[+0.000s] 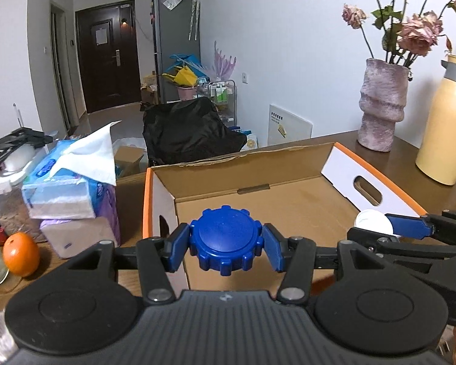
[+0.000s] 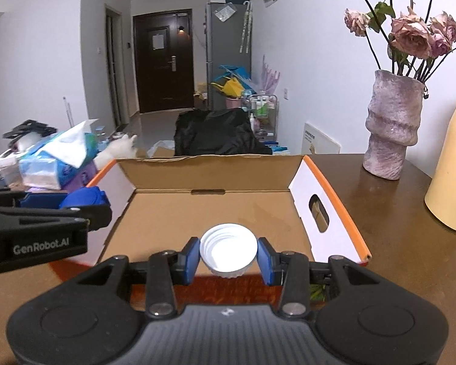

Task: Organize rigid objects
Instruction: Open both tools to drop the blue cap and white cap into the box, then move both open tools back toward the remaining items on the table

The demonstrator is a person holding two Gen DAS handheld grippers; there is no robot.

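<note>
- Blue ridged cap (image 1: 226,241) sits clamped in my left gripper (image 1: 226,245), held above the near left corner of the cardboard box (image 1: 288,206); whatever is under the cap I cannot see.
- White cap (image 2: 228,250), hollow side up, is pinched in my right gripper (image 2: 228,257) over the box's near edge; from the left wrist view only a sliver of it shows.
- The box floor looks bare, though my grippers cover its near strip.
- The yellow flask (image 1: 447,121) is cut off at the frame edge.
- Beside the box: a pink vase (image 2: 393,127), tissue packs (image 1: 70,188), an orange (image 1: 20,254) on the wooden table (image 2: 410,243).
</note>
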